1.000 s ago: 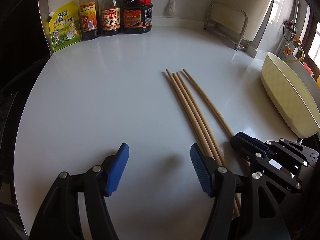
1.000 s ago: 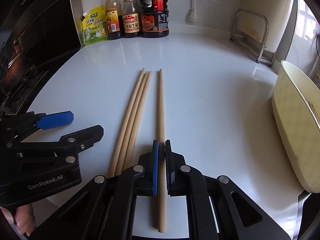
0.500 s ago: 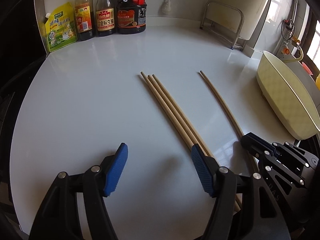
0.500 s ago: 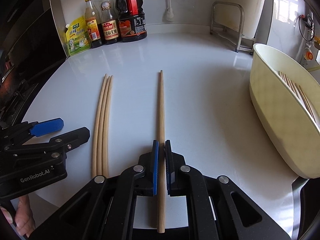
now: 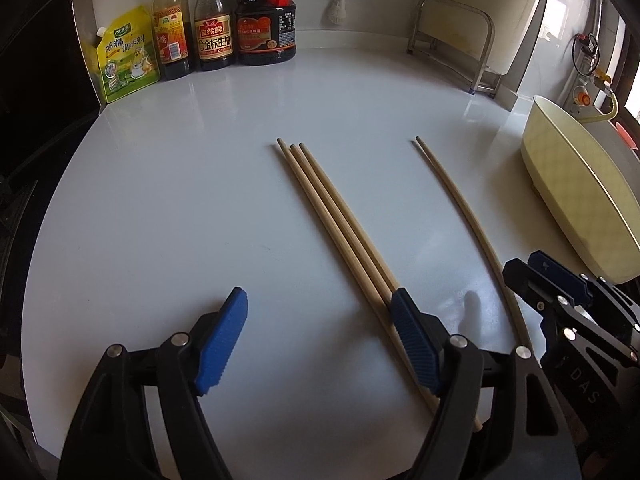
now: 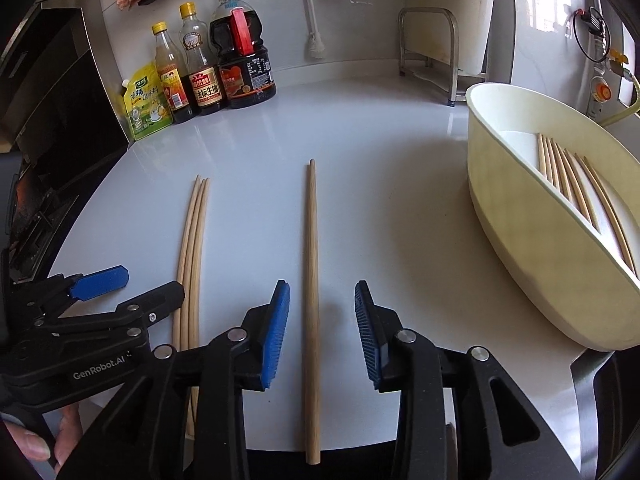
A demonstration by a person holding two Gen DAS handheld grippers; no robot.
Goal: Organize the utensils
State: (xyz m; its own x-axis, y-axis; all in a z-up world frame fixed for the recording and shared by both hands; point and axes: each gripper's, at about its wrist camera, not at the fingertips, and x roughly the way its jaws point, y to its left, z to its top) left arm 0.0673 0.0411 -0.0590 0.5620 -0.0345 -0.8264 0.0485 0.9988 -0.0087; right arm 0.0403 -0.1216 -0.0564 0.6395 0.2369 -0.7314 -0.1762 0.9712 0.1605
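Three wooden chopsticks point(image 5: 336, 216) point(image 6: 192, 248) lie side by side on the white counter point(image 5: 180, 200). A lone chopstick point(image 6: 312, 260) point(image 5: 460, 208) lies apart to their right. My right gripper point(image 6: 322, 336) point(image 5: 560, 292) straddles its near part; the jaws are opening and the pads do not touch the chopstick between them. My left gripper point(image 5: 318, 340) point(image 6: 136, 288) is open and still widening over bare counter, its right finger above the three chopsticks' near ends. A cream tray point(image 6: 520, 248) point(image 5: 580, 200) at the right holds several chopsticks point(image 6: 576, 184).
Sauce bottles point(image 5: 216, 28) point(image 6: 208, 72) and a yellow pouch point(image 5: 124, 56) stand at the back left. A metal rack point(image 6: 432, 44) stands at the back right. A dark stove area point(image 6: 36, 200) borders the counter's left edge. A person's hand point(image 6: 36, 440) holds the left gripper.
The right gripper carried one chopstick to the right, away from the other three, then opened and let it lie on the counter. The left jaws widened a little.
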